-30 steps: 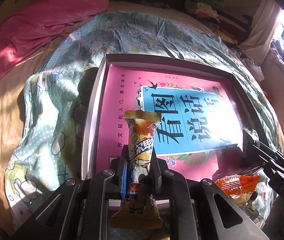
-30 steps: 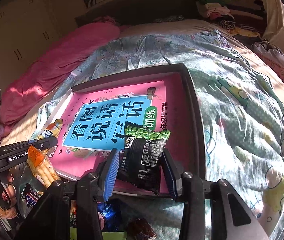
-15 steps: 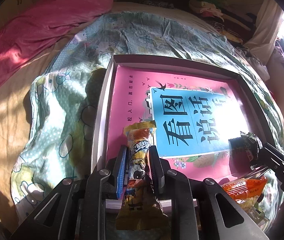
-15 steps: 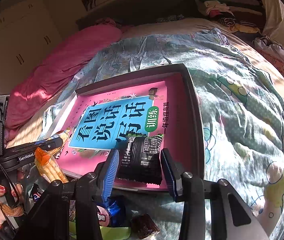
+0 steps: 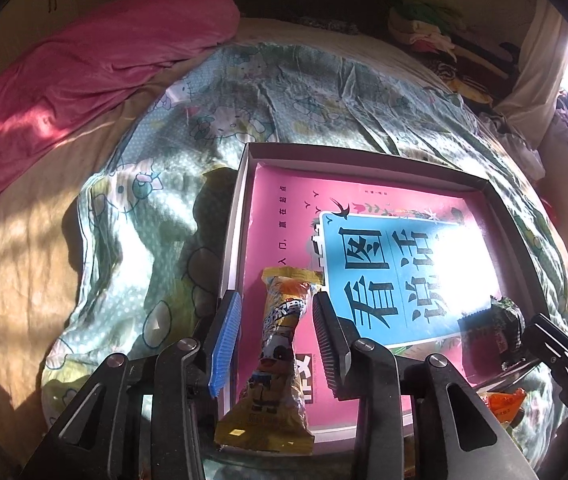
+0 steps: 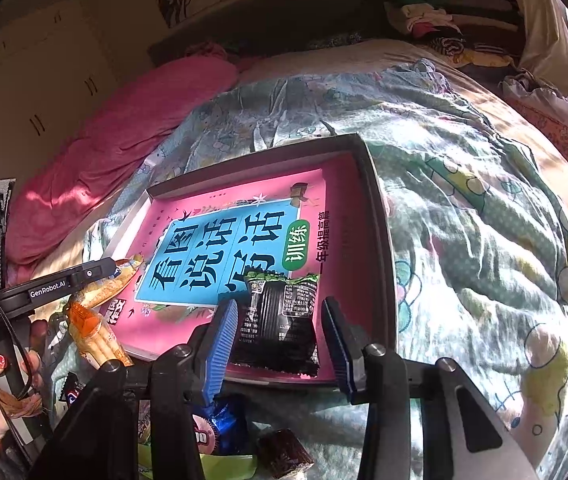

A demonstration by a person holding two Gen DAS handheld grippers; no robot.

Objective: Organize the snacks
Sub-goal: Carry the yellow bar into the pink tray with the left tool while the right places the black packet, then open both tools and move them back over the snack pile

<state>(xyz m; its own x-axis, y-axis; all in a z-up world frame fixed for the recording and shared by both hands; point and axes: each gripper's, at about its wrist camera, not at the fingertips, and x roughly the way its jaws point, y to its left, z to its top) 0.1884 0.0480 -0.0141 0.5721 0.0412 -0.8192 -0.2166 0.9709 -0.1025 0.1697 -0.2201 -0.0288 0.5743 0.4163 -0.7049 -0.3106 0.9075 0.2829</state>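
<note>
Both grippers have just let go. Half a second back the left gripper (image 5: 276, 332) was clamped on the yellow snack (image 5: 280, 344) and the right gripper (image 6: 280, 334) on the black packet (image 6: 278, 324); now each pair of jaws stands spread, with clear gaps on either side of its wrapper.

The yellow snack lies inside the box (image 5: 240, 208) at its near left corner, on the pink book (image 5: 280, 220) that lines the bottom — its lower end looks to overhang the near rim, though the gripper body hides that edge. The black packet rests at the near right of the box, flat on the book's cover, its bottom edge close to the rim.

So two snacks appear delivered, and the drop step is over for both hands. More remain outside the box: an orange pack (image 6: 92, 332) beside the left gripper, and a blue wrapper (image 6: 224, 424) and a dark brown sweet (image 6: 284, 450) on the quilt (image 6: 483, 240) below the right one — likely next.
</note>
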